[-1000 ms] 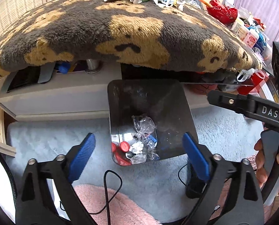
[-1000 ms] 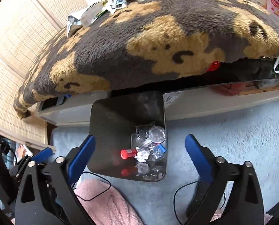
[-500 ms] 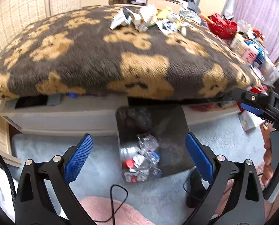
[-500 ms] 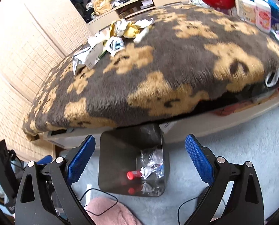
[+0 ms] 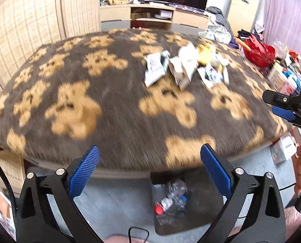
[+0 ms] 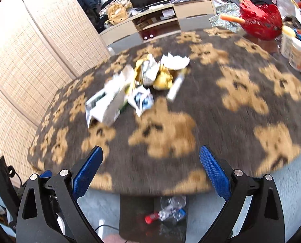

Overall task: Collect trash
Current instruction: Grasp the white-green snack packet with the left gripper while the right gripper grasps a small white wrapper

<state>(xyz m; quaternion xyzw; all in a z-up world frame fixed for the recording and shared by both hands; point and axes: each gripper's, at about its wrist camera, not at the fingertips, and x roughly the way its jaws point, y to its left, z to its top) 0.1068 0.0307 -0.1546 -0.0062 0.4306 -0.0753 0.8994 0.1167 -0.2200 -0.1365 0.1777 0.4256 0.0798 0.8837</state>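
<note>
Left gripper (image 5: 149, 170) gapes empty, wrappers (image 5: 182, 66) well beyond it.

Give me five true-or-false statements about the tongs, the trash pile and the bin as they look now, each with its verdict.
1. Both the left tongs and the right tongs are open and hold nothing. True.
2. The trash pile lies on the bear-patterned blanket. True.
3. The dark bin is empty. False: it holds crumpled clear plastic and a red-capped bottle.
4. The bin stands on top of the blanket. False: it stands on the floor below the blanket's near edge.
5. The red basket sits at the far right of the table. True.
</note>
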